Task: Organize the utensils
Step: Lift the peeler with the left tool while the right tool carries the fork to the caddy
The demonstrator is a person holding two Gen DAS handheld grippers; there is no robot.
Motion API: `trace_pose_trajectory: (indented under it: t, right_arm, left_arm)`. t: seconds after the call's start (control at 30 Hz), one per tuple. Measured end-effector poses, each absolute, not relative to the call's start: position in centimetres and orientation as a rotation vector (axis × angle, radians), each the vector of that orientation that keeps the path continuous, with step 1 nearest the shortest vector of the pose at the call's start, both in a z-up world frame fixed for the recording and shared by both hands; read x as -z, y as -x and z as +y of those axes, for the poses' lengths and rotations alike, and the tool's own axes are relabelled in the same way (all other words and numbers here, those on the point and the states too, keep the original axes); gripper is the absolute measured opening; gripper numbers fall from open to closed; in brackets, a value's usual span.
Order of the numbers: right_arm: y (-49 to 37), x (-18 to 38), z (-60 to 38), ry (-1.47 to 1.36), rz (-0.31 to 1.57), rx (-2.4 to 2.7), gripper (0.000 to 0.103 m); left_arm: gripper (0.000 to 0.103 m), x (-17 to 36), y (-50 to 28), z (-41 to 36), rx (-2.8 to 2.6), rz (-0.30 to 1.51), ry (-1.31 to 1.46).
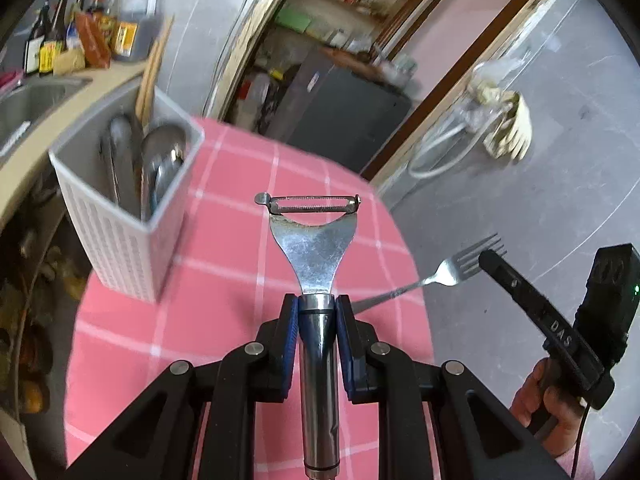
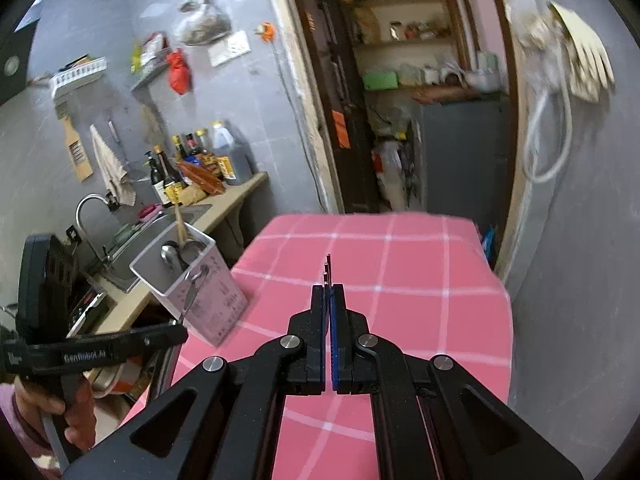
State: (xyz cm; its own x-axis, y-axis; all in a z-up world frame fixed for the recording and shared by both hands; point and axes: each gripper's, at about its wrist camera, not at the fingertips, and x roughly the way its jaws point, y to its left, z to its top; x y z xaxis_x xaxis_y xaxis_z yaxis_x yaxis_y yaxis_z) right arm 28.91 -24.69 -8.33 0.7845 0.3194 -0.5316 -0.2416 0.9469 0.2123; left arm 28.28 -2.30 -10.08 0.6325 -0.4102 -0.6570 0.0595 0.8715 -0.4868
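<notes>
Clamped by its round steel handle in the left tongs [image 1: 317, 312], the peeler [image 1: 314, 236] hangs over the pink tabletop [image 1: 224, 208] while the right tongs [image 2: 329, 300] pinch a fork [image 1: 452, 268], so each should tip handle-down over the white caddy [image 1: 120, 216], clear of the spoons [image 1: 162, 160].

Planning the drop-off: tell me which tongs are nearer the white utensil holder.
Left. Left tongs, holding the peeler, sit beside the holder; right tongs, with the fork, are beyond them.
</notes>
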Motion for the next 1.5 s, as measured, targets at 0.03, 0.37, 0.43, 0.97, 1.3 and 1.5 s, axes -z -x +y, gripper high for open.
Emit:
trace_pose_trajectory:
  t: [0.03, 0.37, 0.43, 0.97, 1.3, 1.5]
  right_arm:
    - [-28.7, 7.6, -24.2, -0.127, 0.584, -0.307, 0.002]
    - [-27.6, 3.4, -20.8, -0.07, 0.508, -0.347, 0.002]
    - [-27.4, 2.7, -20.0, -0.056, 0.497, -0.361, 0.002]
    - [-28.8, -2.2, -13.8, 0.026, 0.384, -0.455, 0.002]
    - [-31.0, -1.7, -9.4, 0.122, 0.429, -0.494, 0.002]
    - [-31.6, -1.0, -7.4, 0.206, 0.453, -0.477, 0.002]
  left_arm:
    - [0.017, 9.5, -28.5, -2.3, 0.28, 0.833, 0.454]
    - [0.017, 5.4, -29.6, 0.9, 0.268, 0.693, 0.477]
    - [0.017, 4.7, -29.8, 1.5, 0.264, 0.666, 0.472]
    - [0.018, 1.3, -31.4, 7.9, 0.202, 0.528, 0.479]
    - [0.018, 2.4, -34.0, 11.3, 0.122, 0.444, 0.47]
    - [0.018, 4.0, -35.9, 11.6, 0.114, 0.447, 0.468]
